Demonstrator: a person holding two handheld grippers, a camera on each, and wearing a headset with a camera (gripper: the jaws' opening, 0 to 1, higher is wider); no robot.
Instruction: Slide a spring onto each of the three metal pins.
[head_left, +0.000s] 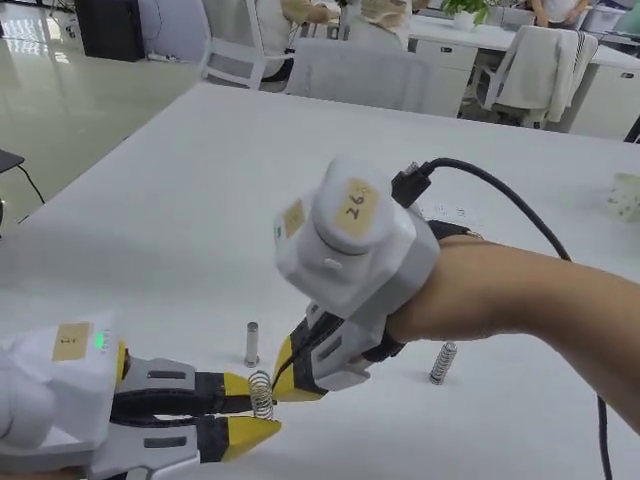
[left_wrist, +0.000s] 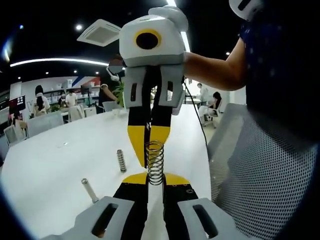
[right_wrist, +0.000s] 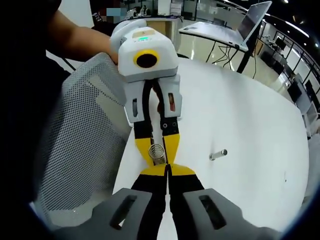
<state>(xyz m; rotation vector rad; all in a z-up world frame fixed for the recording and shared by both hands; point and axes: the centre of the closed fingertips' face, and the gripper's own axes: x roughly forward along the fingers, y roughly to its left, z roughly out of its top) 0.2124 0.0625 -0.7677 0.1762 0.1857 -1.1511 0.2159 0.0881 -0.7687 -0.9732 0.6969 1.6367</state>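
Left gripper view looks along the left tongs (left_wrist: 155, 179), clenched on the near end of a spring (left_wrist: 155, 161) whose far end meets the tips of the right tongs (left_wrist: 149, 144); left of both stand a bare metal pin (left_wrist: 90, 189) and a second spring (left_wrist: 121, 161) on the white table (left_wrist: 45, 170). Right gripper view shows the right tongs pressed together at the held spring, whether nipping it I cannot tell, with a mesh chair back (right_wrist: 82, 140) beside the left tongs. Head view sets the metal pin just beyond the meeting tips, while the right tongs' white body and the forearm (head_left: 500, 295) cover the table behind.
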